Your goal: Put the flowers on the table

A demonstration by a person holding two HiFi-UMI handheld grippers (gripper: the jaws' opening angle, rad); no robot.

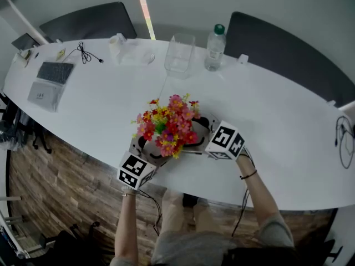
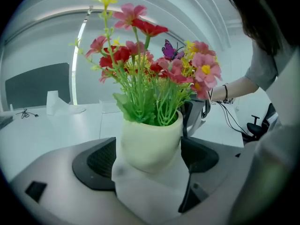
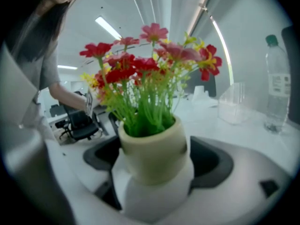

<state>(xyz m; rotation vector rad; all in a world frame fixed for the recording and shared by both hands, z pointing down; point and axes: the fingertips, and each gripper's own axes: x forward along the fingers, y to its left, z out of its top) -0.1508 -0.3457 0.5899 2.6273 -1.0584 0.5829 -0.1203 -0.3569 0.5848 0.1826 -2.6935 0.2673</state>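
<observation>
The flowers (image 1: pixel 168 127) are red, pink and yellow on green stems, in a cream pot (image 2: pixel 151 142). The left gripper (image 1: pixel 151 152) and right gripper (image 1: pixel 201 133) both clamp that pot.

Left gripper (image 2: pixel 152 159) has its two black ribbed pads (image 2: pixel 99 162) pressed in on either side of a cream round pot (image 2: pixel 151 139) — upright, dead centre. The pot is packed with a bunch of red, pink and yellow flowers on green stems (image 2: pixel 150 74), with a small purple butterfly (image 2: pixel 170 48) perched near the top. Behind it stretches the white glossy tabletop (image 2: pixel 56 130) with a dark chair back (image 2: pixel 37 84) off to the left — and at the right a person's bare forearm (image 2: pixel 240 85), dark wristband (image 2: pixel 226 93) on it, reaches in behind the blooms.
</observation>
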